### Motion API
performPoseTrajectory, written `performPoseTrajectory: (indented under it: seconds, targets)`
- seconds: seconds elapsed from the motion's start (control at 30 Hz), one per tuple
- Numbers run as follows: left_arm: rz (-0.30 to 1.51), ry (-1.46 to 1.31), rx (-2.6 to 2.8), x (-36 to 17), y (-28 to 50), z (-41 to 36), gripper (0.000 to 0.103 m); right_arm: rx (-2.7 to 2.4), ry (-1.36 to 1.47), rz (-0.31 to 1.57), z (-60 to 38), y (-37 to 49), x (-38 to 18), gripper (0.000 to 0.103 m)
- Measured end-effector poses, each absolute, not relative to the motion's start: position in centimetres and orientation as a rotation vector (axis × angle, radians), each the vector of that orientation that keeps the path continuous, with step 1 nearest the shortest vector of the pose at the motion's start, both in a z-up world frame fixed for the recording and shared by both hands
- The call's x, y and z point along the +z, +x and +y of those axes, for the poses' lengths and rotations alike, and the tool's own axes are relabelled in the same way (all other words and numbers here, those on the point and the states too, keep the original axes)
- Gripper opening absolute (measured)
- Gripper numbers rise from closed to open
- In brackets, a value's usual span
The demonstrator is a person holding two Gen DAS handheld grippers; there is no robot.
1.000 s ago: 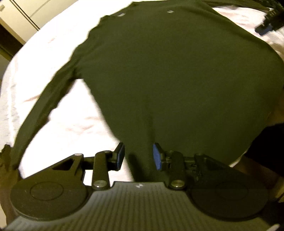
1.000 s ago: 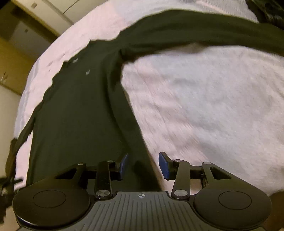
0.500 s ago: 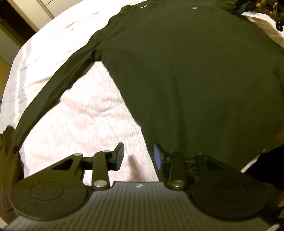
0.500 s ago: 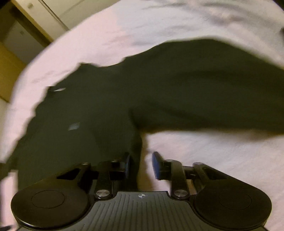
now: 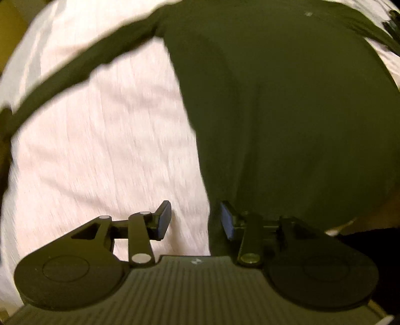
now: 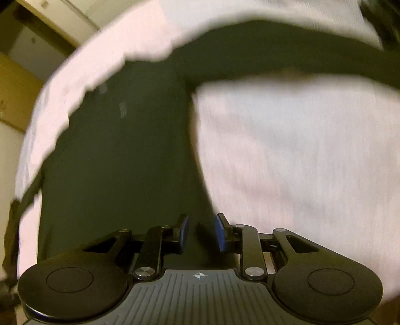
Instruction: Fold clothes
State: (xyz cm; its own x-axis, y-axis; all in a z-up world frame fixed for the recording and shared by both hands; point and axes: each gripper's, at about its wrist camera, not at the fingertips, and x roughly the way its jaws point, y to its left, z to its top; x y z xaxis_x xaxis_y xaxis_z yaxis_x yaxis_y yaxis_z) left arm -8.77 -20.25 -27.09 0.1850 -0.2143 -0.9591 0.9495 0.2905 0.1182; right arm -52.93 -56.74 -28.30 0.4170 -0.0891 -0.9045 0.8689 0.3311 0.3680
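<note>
A dark green long-sleeved shirt (image 5: 287,105) lies spread flat on a white bed cover (image 5: 100,150). In the left wrist view its left sleeve (image 5: 75,67) stretches out to the left. My left gripper (image 5: 192,221) is open and empty, hovering over the shirt's lower left edge. In the right wrist view the shirt body (image 6: 120,160) fills the left half and its right sleeve (image 6: 287,50) runs out to the right. My right gripper (image 6: 200,233) is open and empty, low over the shirt's lower right edge.
The white bed cover (image 6: 300,150) spreads to the right of the shirt. Pale cupboard doors (image 6: 57,15) and a brown wall (image 6: 15,95) lie beyond the bed's far edge. A dark heap (image 5: 392,22) lies at the far right.
Both grippers have shifted sideways along the shirt's lower hem: the left towards its left edge, the right back over its right edge. The right jaws have narrowed slightly. Both stay empty.
</note>
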Motion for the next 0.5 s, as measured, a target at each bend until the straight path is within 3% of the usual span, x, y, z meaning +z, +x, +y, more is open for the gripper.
performPoseTrajectory:
  seconds: [0.07, 0.27, 0.33, 0.4, 0.5]
  targets:
    - [1.076, 0.908, -1.002, -27.3, -8.8, -19.2, 0.038, -0.852, 1.002, 1.046, -54.5, -54.2, -29.0, 0.032]
    - [1.187, 0.741, -1.035, -26.5, -7.7, -16.1, 0.038, -0.877, 1.05, 0.973, -50.5, -55.2, -27.2, 0.04]
    - [1.212, 0.715, -1.042, -26.9, -7.4, -15.7, 0.038, -0.864, 1.049, 0.98, -49.5, -54.5, -27.4, 0.05]
    - [1.222, 0.719, -1.068, -27.8, -6.9, -16.2, 0.038, -0.881, 1.049, 0.976, -48.6, -54.4, -27.9, 0.055]
    - [1.26, 0.717, -1.135, -29.1, -6.6, -17.1, 0.026, -0.866, 1.017, 0.973, -47.5, -54.3, -28.8, 0.057]
